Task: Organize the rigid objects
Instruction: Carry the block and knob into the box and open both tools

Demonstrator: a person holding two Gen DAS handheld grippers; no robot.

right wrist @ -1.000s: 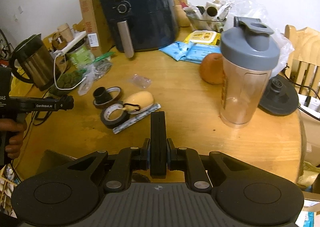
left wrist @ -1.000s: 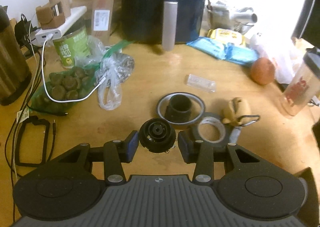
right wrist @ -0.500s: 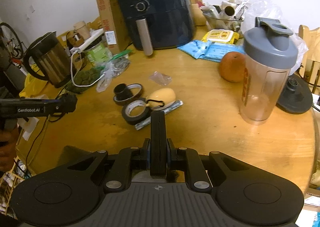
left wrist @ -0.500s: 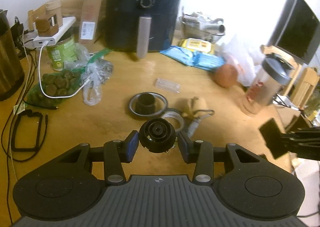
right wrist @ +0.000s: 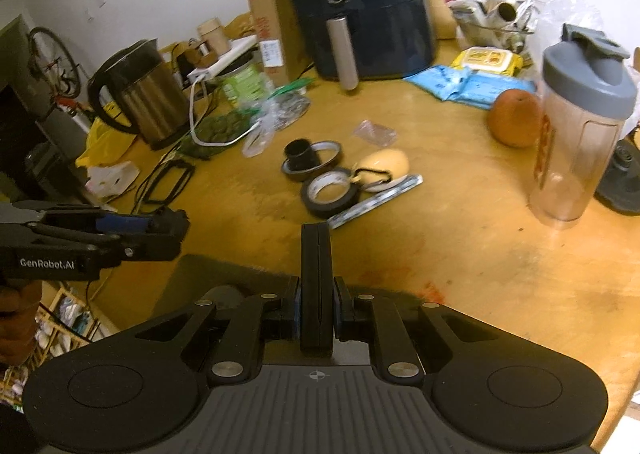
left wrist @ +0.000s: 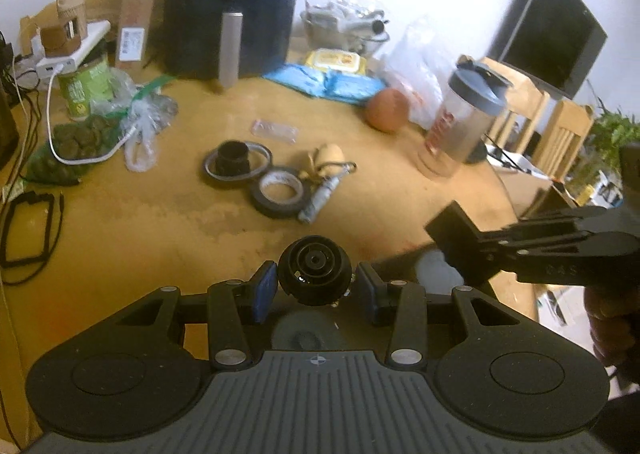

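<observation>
A round black ribbed cap (left wrist: pixel 315 269), domed with concentric rings on its face, is held between the blue pads of the left gripper (left wrist: pixel 316 288) and carried above the near edge of the wooden table (left wrist: pixel 168 222). It is judged to be hard, light plastic: stiff enough to take a firm pinch across its widest part, though the curved sides could let it slip or rotate. Whether both pads press on it cannot be told for certain; a slim gap seems to show at each side. The right gripper (right wrist: pixel 316 286) is seen fully closed, fingers pressed together with nothing between them, hovering over the same table edge. Further out, a roll of black tape (left wrist: pixel 280 192), a black collar inside a metal ring (left wrist: pixel 236 164), a cream keyring piece (left wrist: pixel 326 160) and a small tube (left wrist: pixel 320 201) are clustered mid-table. Beyond them an orange (left wrist: pixel 387 110), a shaker bottle (left wrist: pixel 460 126) and a dark air fryer (left wrist: pixel 234 2) are found. Compared with one second ago, the cap has been lifted and drawn back from the cluster, the view has swung rightward, and the right gripper has now come into the left camera's sight.
</observation>
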